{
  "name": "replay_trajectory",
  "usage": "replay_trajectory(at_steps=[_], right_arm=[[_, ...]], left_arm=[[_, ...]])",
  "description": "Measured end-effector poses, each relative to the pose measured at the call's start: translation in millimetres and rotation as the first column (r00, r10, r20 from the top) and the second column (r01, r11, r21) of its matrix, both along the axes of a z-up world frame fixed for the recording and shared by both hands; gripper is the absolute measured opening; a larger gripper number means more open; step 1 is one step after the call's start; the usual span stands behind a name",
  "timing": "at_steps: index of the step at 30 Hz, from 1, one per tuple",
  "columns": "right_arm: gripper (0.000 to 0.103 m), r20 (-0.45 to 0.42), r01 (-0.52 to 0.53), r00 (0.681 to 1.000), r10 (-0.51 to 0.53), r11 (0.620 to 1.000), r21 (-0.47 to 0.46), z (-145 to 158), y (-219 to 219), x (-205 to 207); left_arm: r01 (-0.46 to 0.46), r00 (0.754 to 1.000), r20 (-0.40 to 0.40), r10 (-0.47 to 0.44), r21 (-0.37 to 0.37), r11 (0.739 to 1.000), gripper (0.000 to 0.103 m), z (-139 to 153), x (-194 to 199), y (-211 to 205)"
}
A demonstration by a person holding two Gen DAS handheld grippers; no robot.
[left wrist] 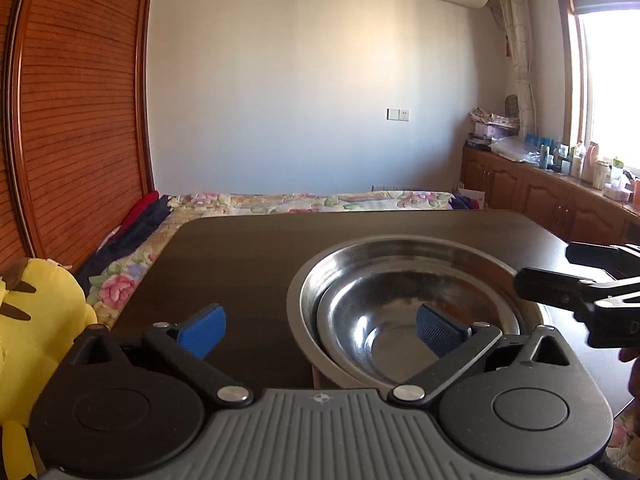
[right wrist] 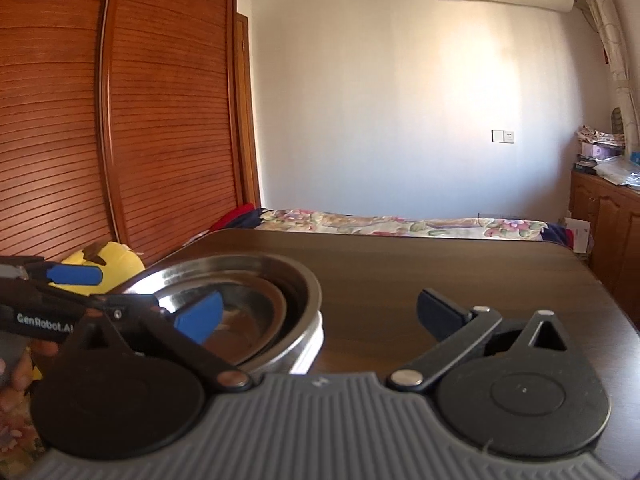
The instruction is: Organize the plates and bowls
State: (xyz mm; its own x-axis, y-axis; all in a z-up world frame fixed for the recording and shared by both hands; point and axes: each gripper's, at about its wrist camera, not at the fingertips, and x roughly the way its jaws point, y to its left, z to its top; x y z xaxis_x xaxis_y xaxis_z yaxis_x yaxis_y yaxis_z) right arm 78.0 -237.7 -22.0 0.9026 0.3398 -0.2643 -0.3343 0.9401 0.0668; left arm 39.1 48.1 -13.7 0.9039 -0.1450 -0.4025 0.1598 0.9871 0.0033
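A stack of nested steel bowls (left wrist: 404, 308) stands on the dark wooden table (left wrist: 240, 256), with a pale dish edge (left wrist: 324, 376) showing under it. My left gripper (left wrist: 320, 330) is open. Its right blue pad (left wrist: 438, 330) hangs over the inner bowl and its left pad (left wrist: 204, 332) over bare table. In the right wrist view the same stack (right wrist: 256, 292) sits low on the left. My right gripper (right wrist: 320, 316) is open too, straddling the stack's right rim, and grips nothing. Each gripper shows in the other's view: right gripper (left wrist: 560, 272), left gripper (right wrist: 80, 288).
A yellow plush toy (left wrist: 36, 320) sits off the table's left edge. Beyond the far edge lies a bed with a floral cover (left wrist: 312, 200). A slatted wooden wardrobe (right wrist: 120, 120) fills the left, and low cabinets (left wrist: 540, 192) with bottles line the right wall.
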Motion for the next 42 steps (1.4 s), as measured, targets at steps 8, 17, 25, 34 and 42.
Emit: replay_trajectory(at_steps=[8,17,25,34,42], right_arm=[[0.103,0.028,0.047,0.998,-0.048,0.999,0.015,17.2,-14.9,-18.4],[0.103,0.065,0.146,0.987,-0.148,0.989,0.028,35.7,-37.5,-39.4],[0.103,0.083,0.218,0.972,-0.219,0.976,0.016,42.2,-44.9,-54.5],[0.103,0.074,0.257,0.964,-0.257,0.966,0.008,34.6,-57.0,-61.8],[0.103,0.045,0.264,0.964,-0.263,0.964,-0.019,17.8,-54.0,-61.2]], left_arm=[[-0.004,1.000,0.012,0.004,0.026,1.000,0.103,13.3,-7.8,-10.1],[-0.072,0.997,0.036,0.070,0.075,0.995,0.103,31.1,-26.1,-30.9],[-0.005,0.998,0.060,0.002,0.062,0.998,0.103,52.2,-51.7,-54.0],[-0.005,0.998,0.070,0.000,0.067,0.998,0.103,54.7,-68.9,-69.0],[-0.033,0.999,0.041,0.030,0.080,0.996,0.103,37.8,-67.7,-67.0]])
